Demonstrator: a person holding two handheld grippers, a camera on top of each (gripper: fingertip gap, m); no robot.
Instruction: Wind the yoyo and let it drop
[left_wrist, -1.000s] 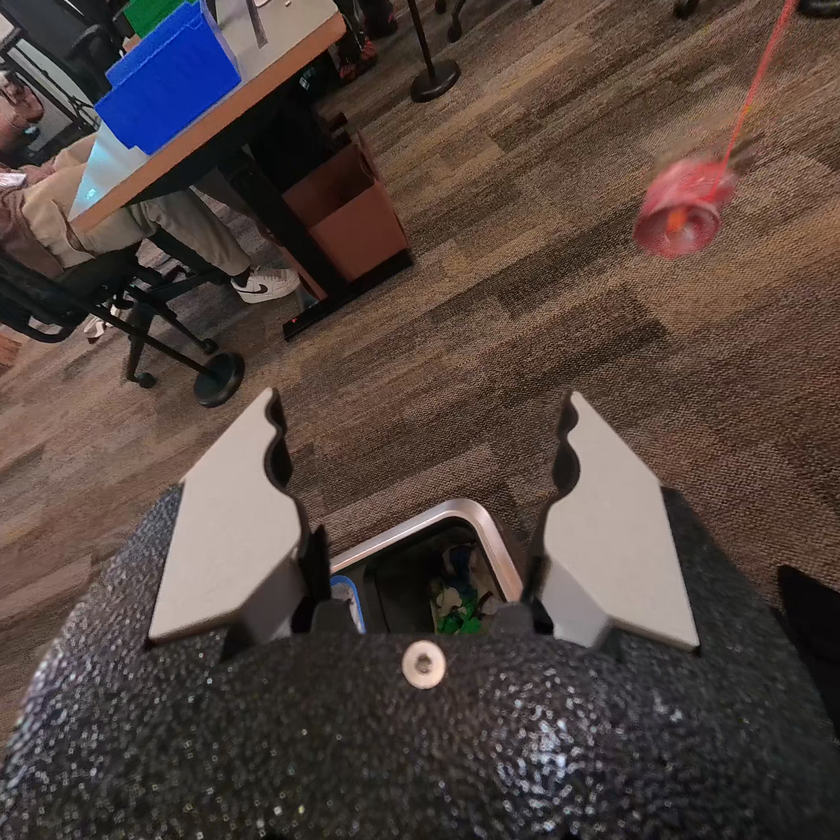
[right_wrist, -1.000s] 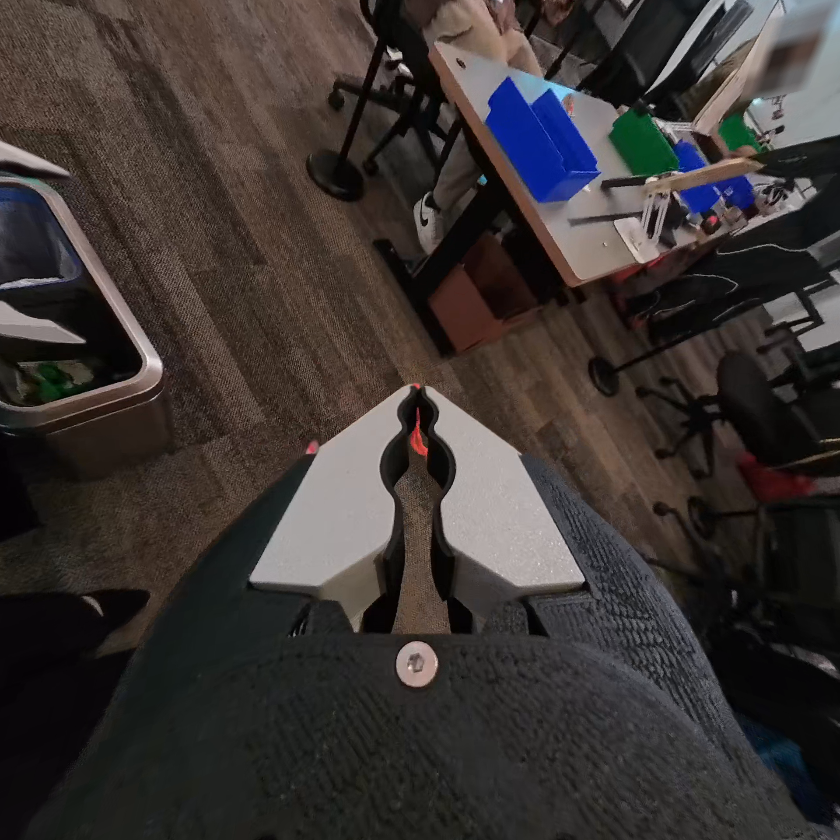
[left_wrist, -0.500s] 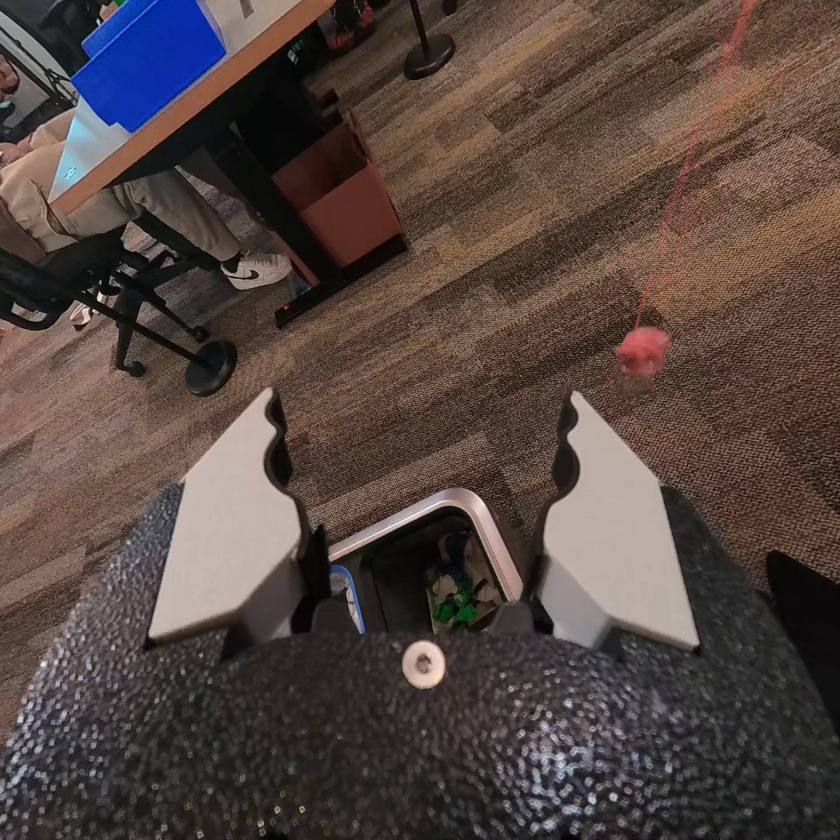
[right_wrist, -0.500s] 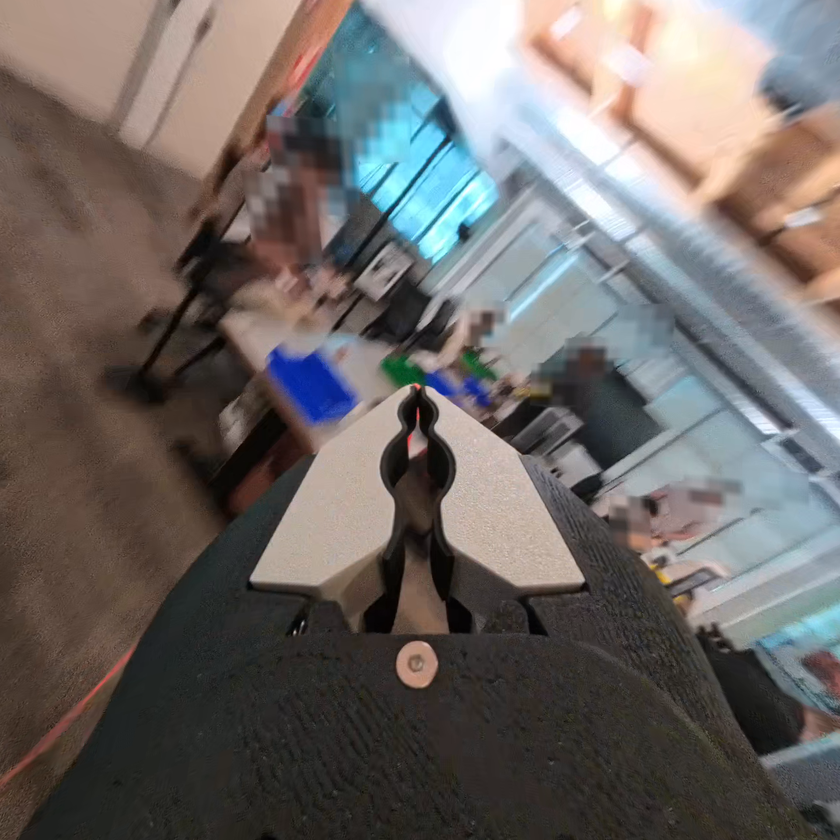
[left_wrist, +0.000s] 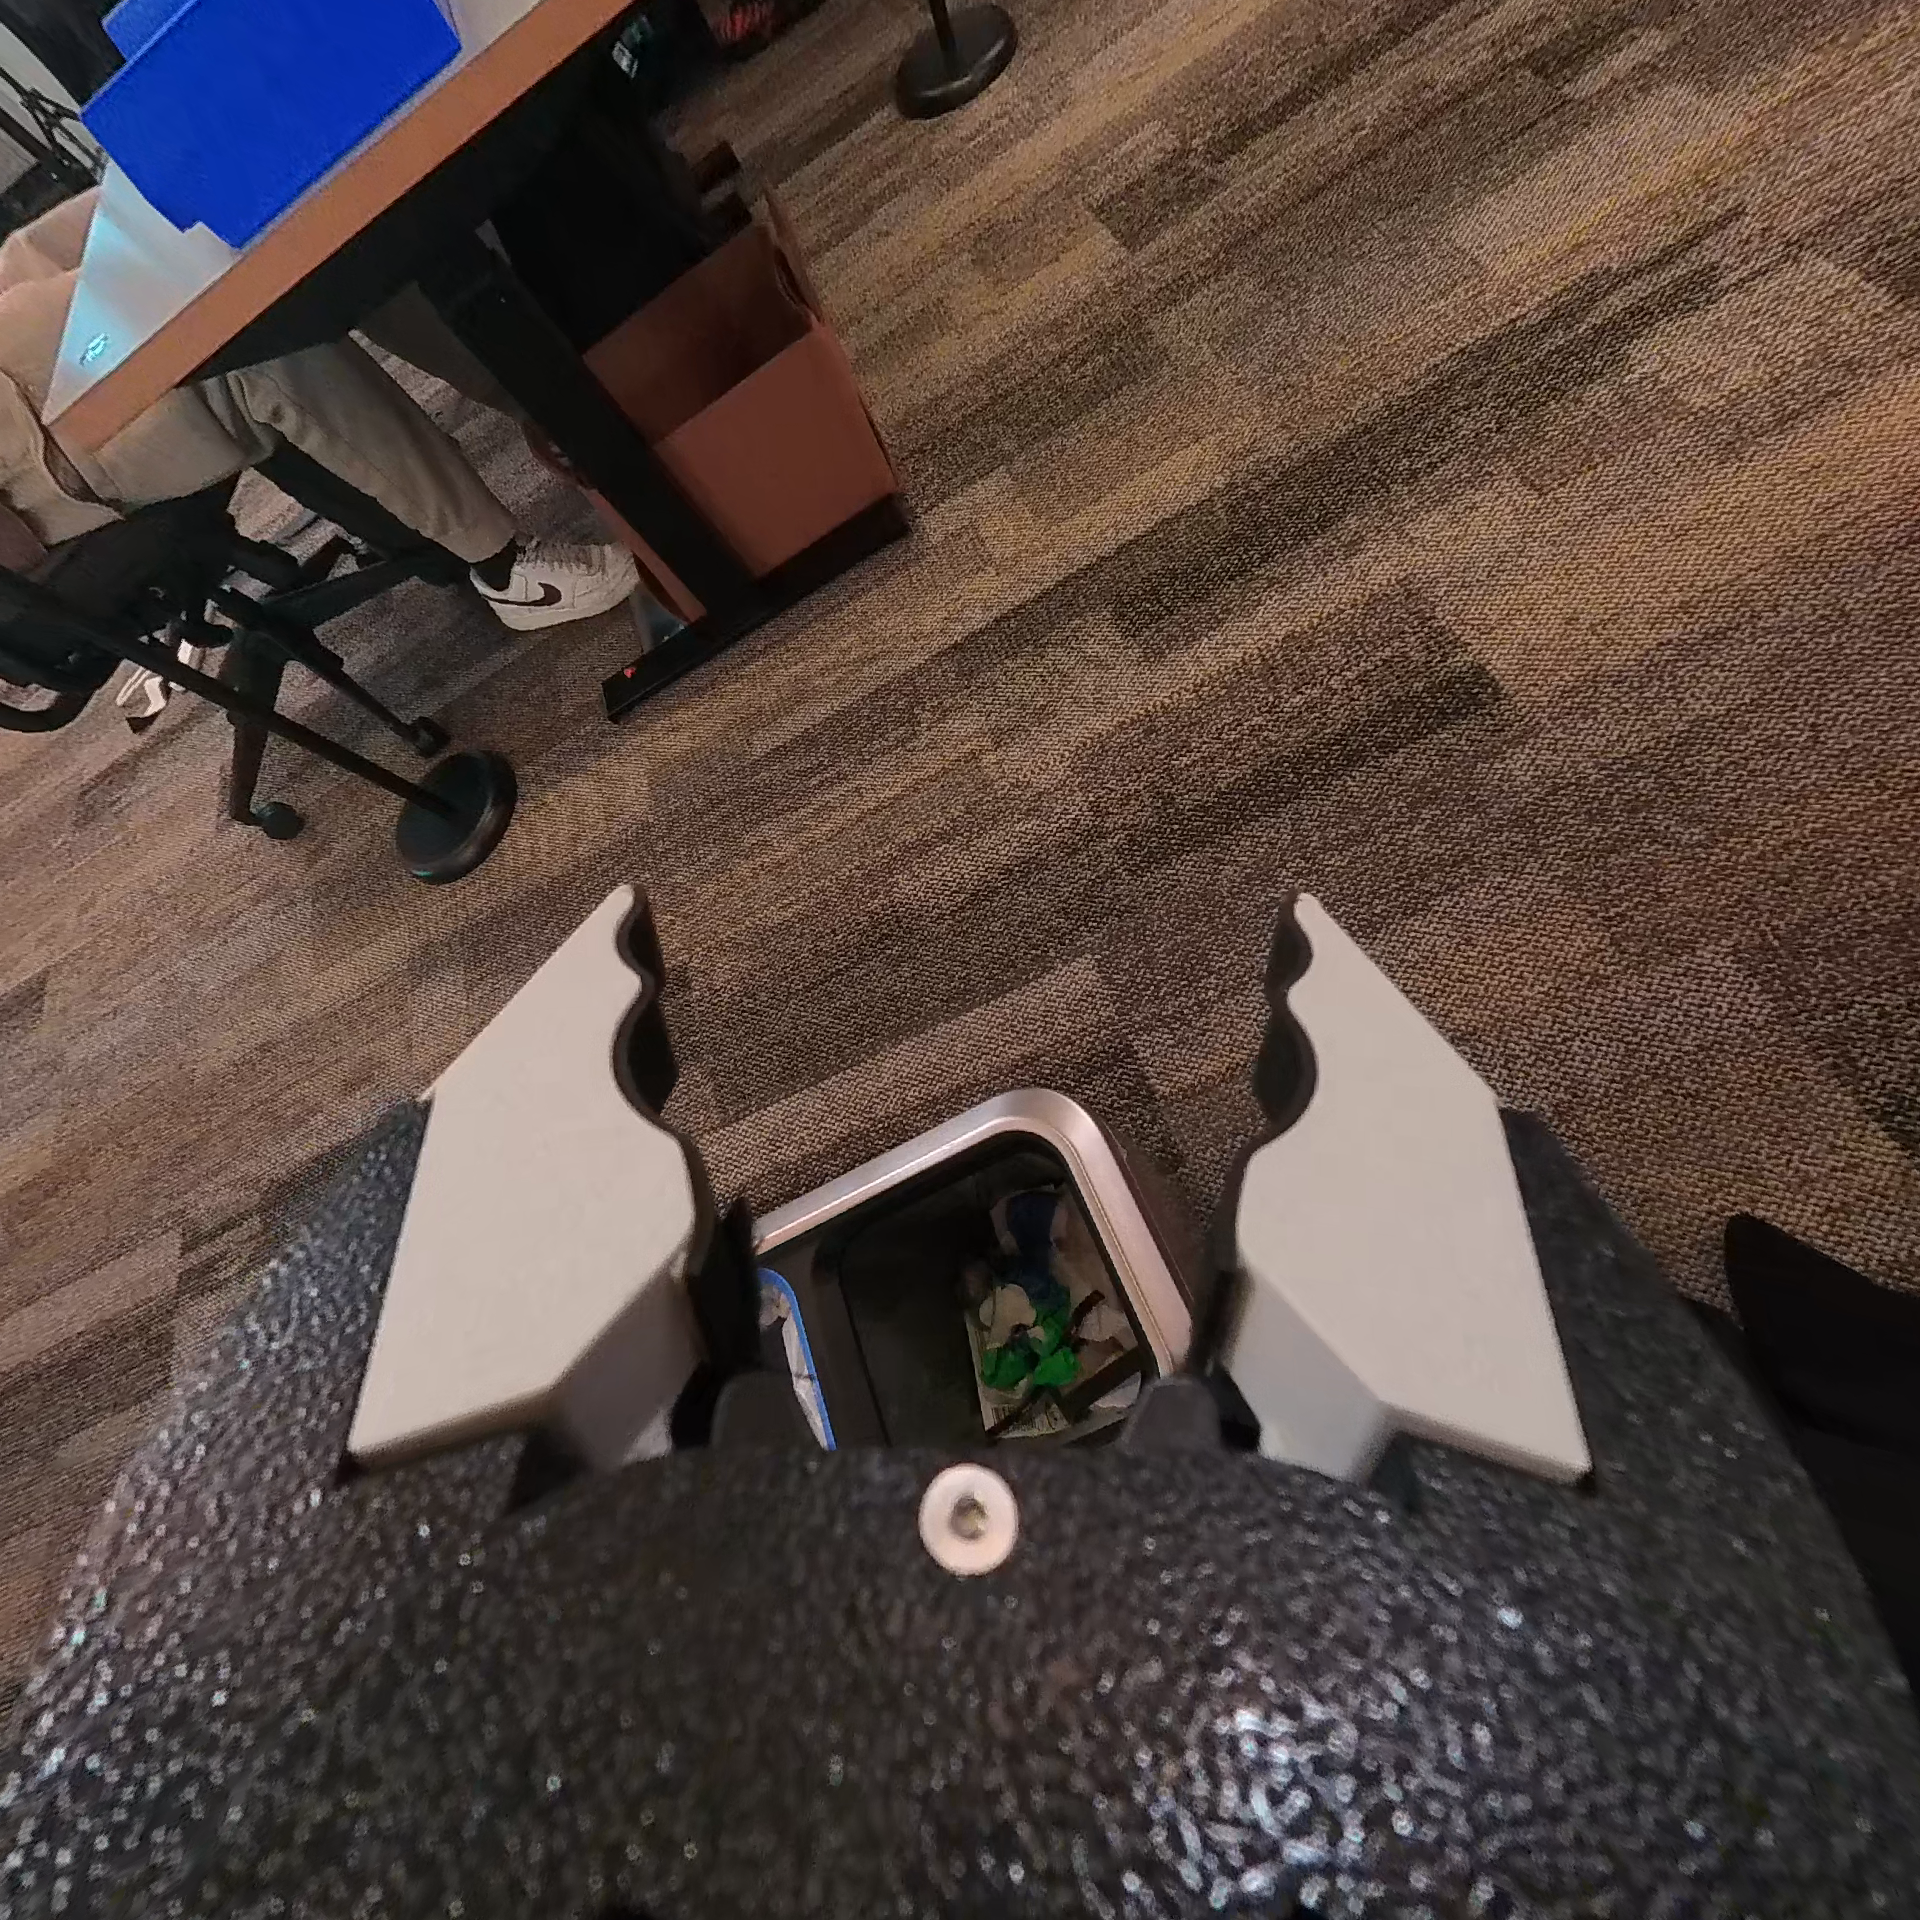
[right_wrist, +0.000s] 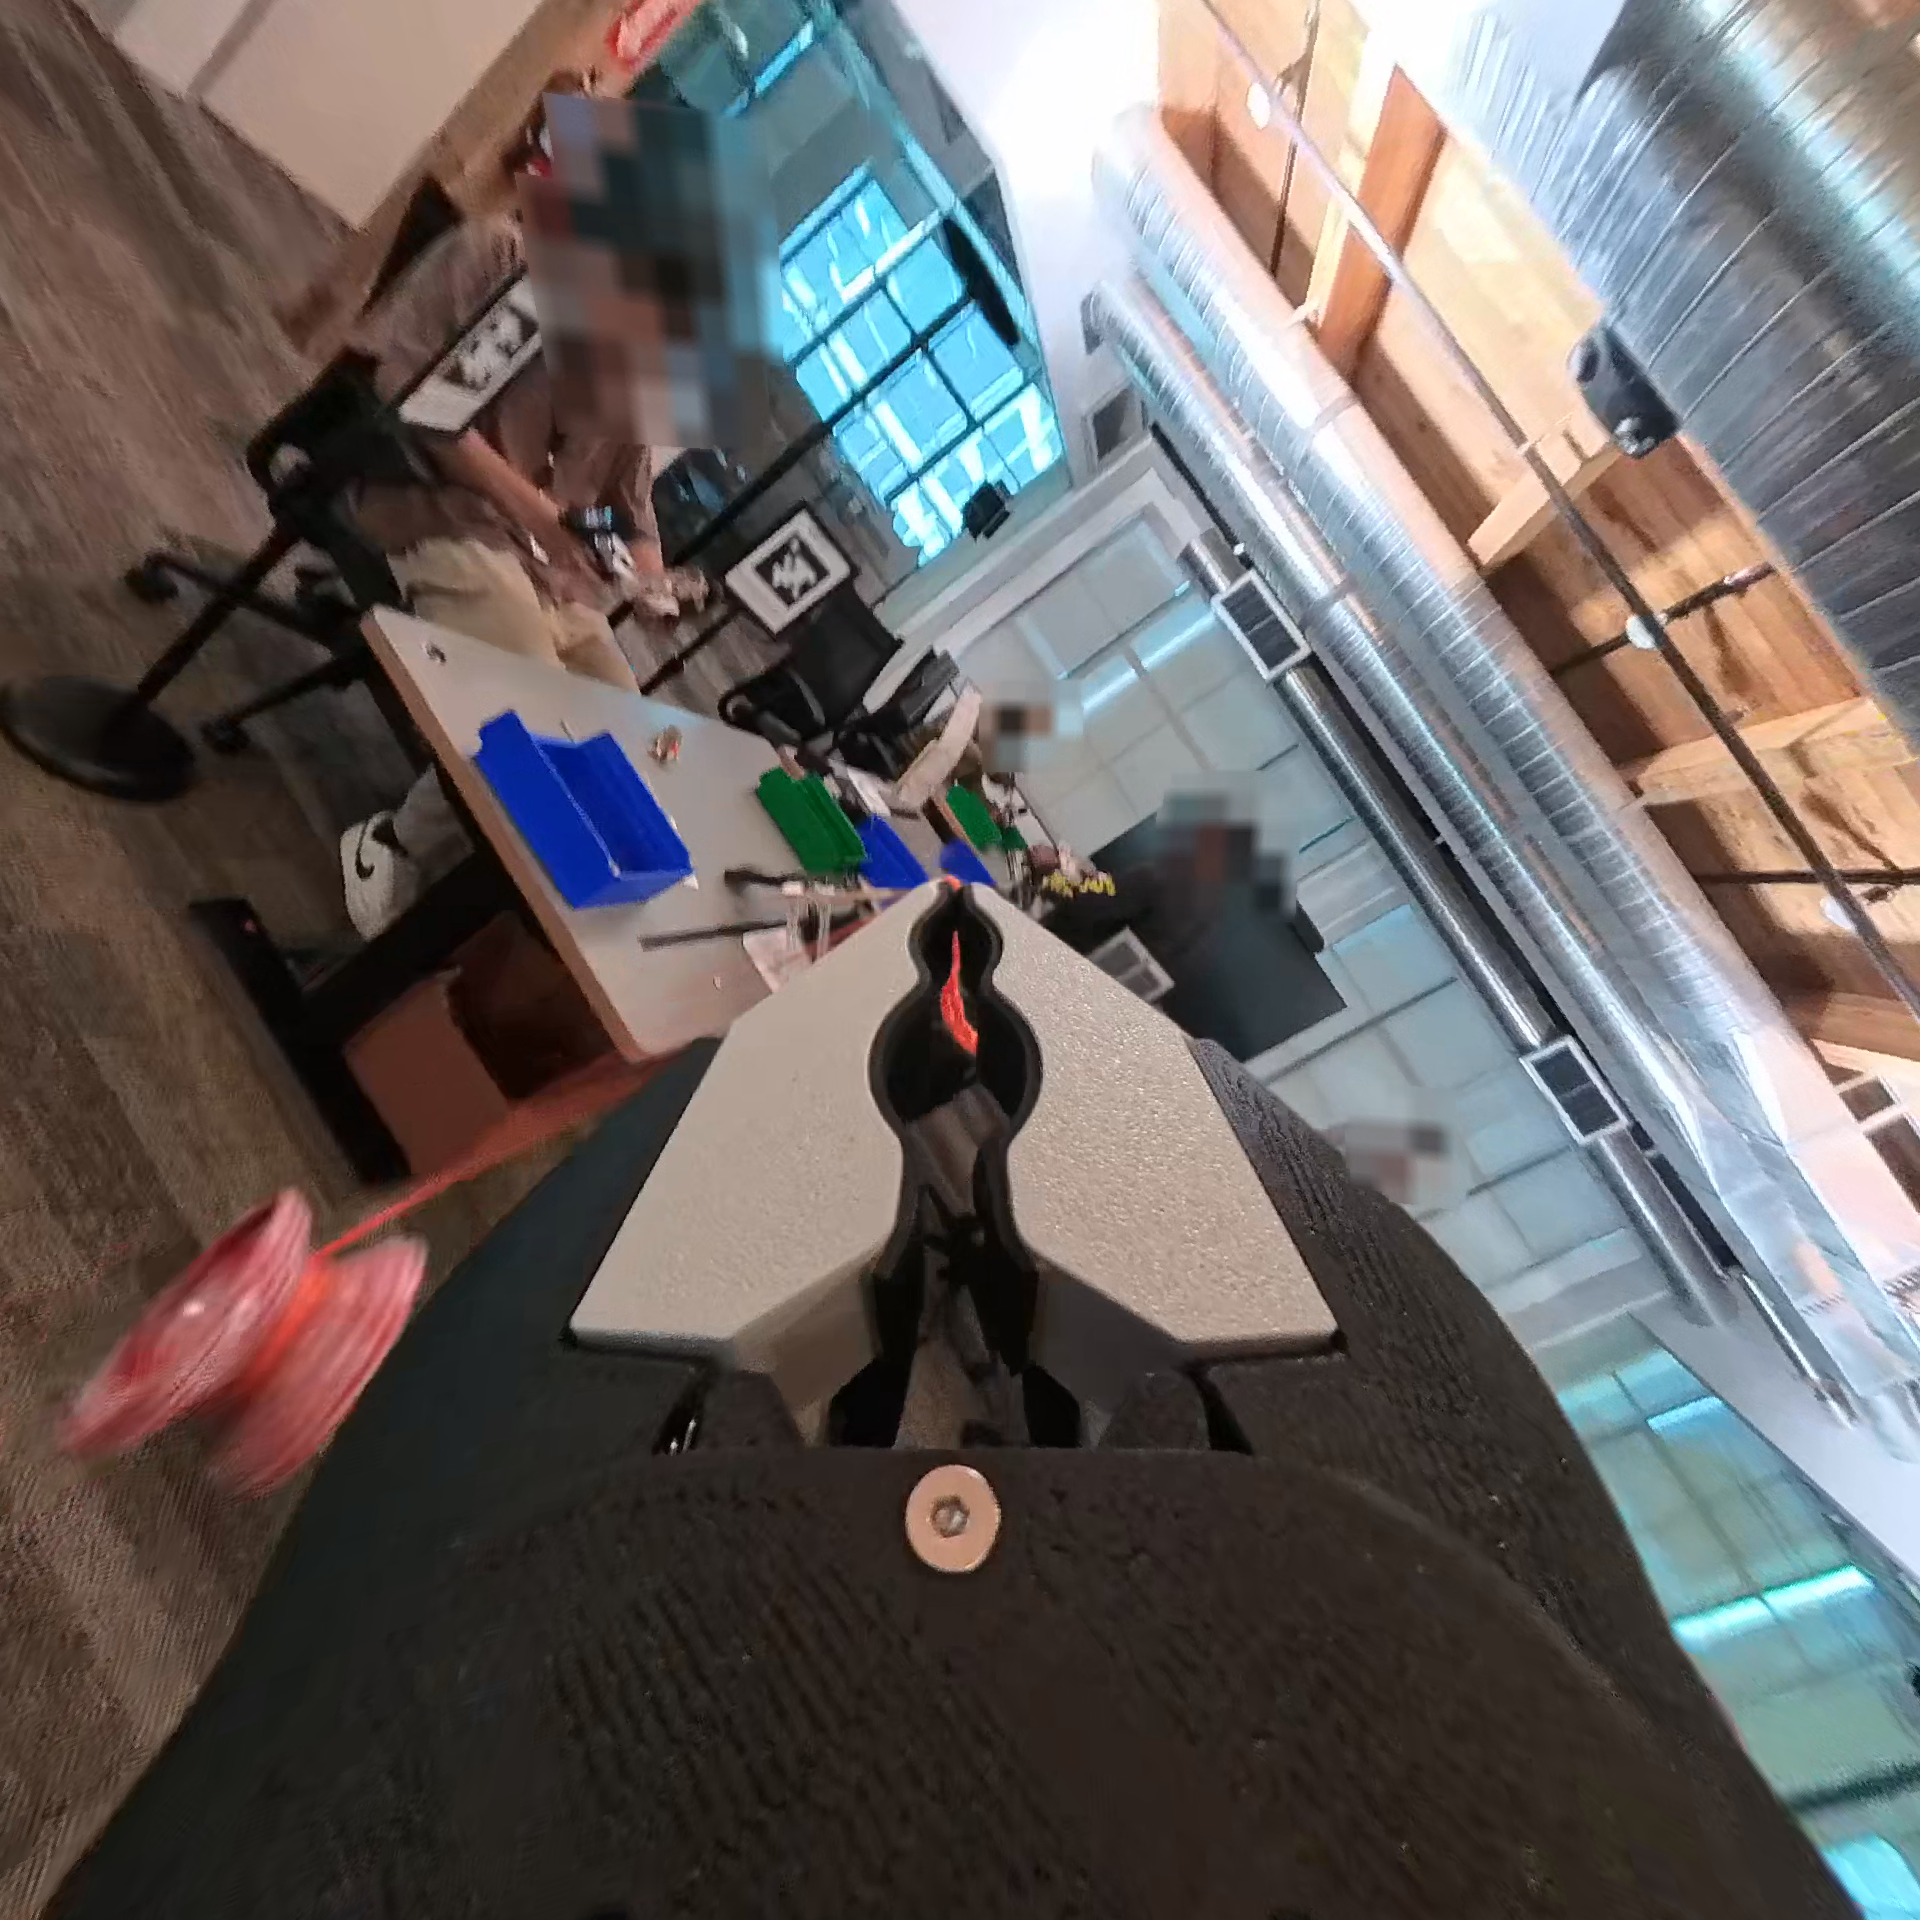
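Note:
The red yoyo (right_wrist: 244, 1340) hangs blurred in the air at the lower left of the right wrist view, close beside my right gripper's body. Its red string (right_wrist: 457, 1179) runs up behind the gripper. My right gripper (right_wrist: 958, 902) is shut on the end of the string (right_wrist: 954, 1003), which shows red between its grey fingers. It points up towards the room and ceiling. My left gripper (left_wrist: 961, 914) is open and empty, pointing down at the carpet. The yoyo does not show in the left wrist view.
A steel trash bin (left_wrist: 1039, 1117) with rubbish stands under my left gripper. A desk (left_wrist: 312, 229) with blue bins (left_wrist: 260, 94), a brown box (left_wrist: 748, 416), a chair base (left_wrist: 447, 821) and a seated person's legs (left_wrist: 343, 447) lie far left. Patterned carpet (left_wrist: 1351, 520) spreads to the right. One gripper's finger ends stand about 65 cm off the other's.
My right gripper has tilted up from the floor towards the ceiling. The yoyo dropped on its string, then left the left wrist view and now shows close beside my right gripper.

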